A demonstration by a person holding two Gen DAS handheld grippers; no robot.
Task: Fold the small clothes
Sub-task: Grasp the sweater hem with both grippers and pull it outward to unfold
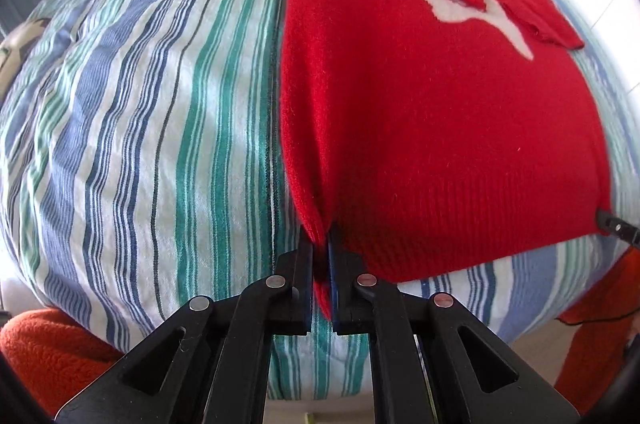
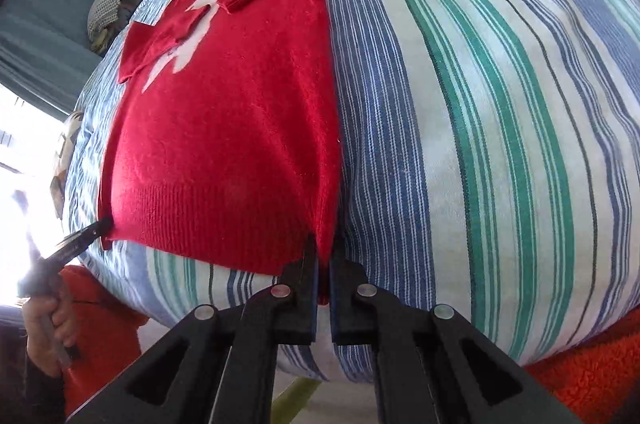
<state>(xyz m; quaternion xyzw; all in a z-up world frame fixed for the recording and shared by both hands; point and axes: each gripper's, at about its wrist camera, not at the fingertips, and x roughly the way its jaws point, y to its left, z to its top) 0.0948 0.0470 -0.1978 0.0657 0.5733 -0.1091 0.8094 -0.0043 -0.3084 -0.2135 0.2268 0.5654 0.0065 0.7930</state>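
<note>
A small red knit sweater [image 1: 440, 112] with a white motif lies flat on a striped bed cover, both sleeves folded across its chest. My left gripper [image 1: 321, 248] is shut on the sweater's near left hem corner. My right gripper [image 2: 324, 252] is shut on the near right hem corner of the sweater [image 2: 224, 144]. The right gripper's tip shows at the right edge of the left wrist view [image 1: 616, 226]. The left gripper shows in the right wrist view [image 2: 86, 234], held by a hand.
The striped blue, green and white bed cover [image 1: 160, 128] fills both views [image 2: 500, 124]. The person's orange fleece sleeves [image 1: 44, 356] are at the bottom corners. A bundle of patterned cloth [image 2: 108, 8] lies beyond the bed near a teal curtain.
</note>
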